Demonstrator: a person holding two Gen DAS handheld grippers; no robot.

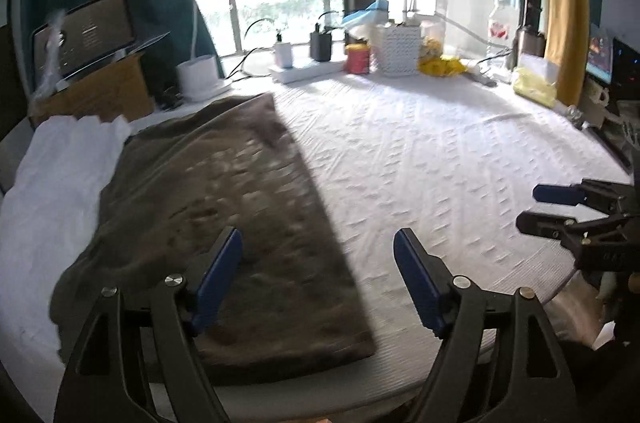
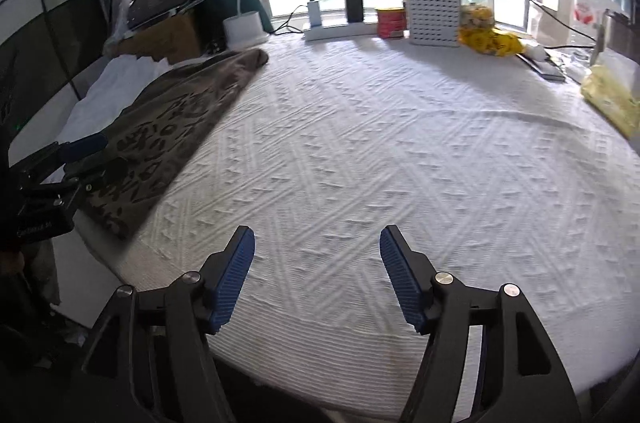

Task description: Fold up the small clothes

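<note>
- Left wrist view is showing your left gripper [image 1: 318, 247] hanging over the near edge of the table, its blue pads [image 1: 219, 283] standing wide apart with nothing between them.
- You are holding it half over the brown leopard-print cloth [image 1: 224, 215], which is lying flat as a long folded rectangle on the white textured tablecloth [image 1: 420, 159], toward the table's left side.
- Beside the brown cloth, further left, a white garment [image 1: 60, 175] is lying bunched.
- Your right gripper [image 2: 317, 251] is hovering over bare tablecloth, well apart from the brown cloth; its jaws are also spread and empty.
- In the right wrist view your left gripper is showing at the left edge, above the near end of the brown cloth; whether it is touching the fabric I cannot tell.
- Along the far edge by the window are standing a white desk lamp [image 2: 240, 23], a red can [image 2: 390, 23], a white perforated box [image 2: 434, 15] and a yellow bag [image 2: 490, 41].
- A laptop [image 1: 86, 33] is sitting on a cardboard box [image 1: 100, 95] at the back left.
</note>
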